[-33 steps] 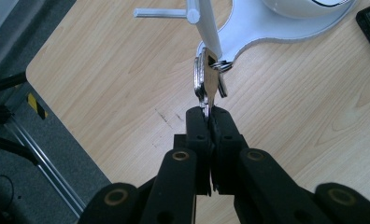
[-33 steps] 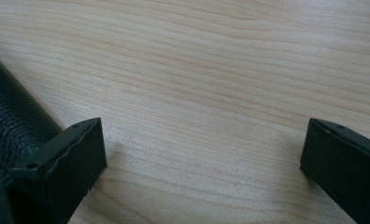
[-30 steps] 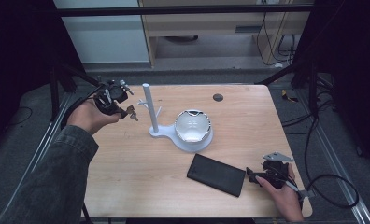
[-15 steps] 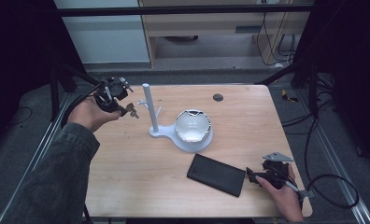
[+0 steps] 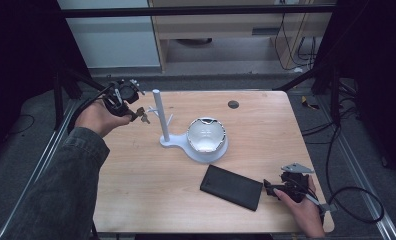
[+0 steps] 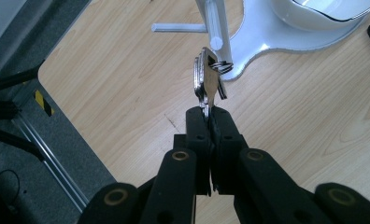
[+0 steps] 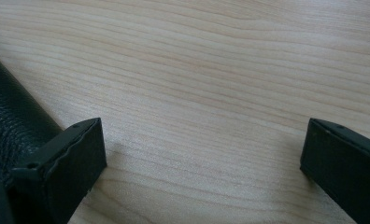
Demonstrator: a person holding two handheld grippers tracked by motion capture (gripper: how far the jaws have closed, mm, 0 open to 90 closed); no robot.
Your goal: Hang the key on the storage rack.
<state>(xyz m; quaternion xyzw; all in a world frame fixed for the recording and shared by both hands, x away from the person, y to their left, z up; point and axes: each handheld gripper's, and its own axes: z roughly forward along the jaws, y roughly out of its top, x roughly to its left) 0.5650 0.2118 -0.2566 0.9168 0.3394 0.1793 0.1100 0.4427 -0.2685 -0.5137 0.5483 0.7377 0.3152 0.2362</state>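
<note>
My left gripper [image 5: 136, 113] [image 6: 208, 112] is shut on a bunch of metal keys [image 6: 206, 81] [image 5: 142, 114], held above the table's far left. The key ring hangs right by the tip of a side peg on the white stand [image 5: 162, 120] [image 6: 216, 28]; whether it is over the peg I cannot tell. The stand's base carries a white bowl [image 5: 206, 134] [image 6: 332, 14]. My right gripper [image 5: 272, 187] [image 7: 202, 158] rests low at the near right, jaws wide apart over bare wood, beside a black leather wallet [image 5: 232, 186] [image 7: 8, 121].
The wooden table [image 5: 266, 125] has a small dark round hole [image 5: 233, 104] near its far edge. Dark frame legs and cables surround it on the floor. A cable trails from the right gripper off the near right corner.
The left hand has carried the keys a little to the right, closer to the stand's peg. The right hand has stayed put.
</note>
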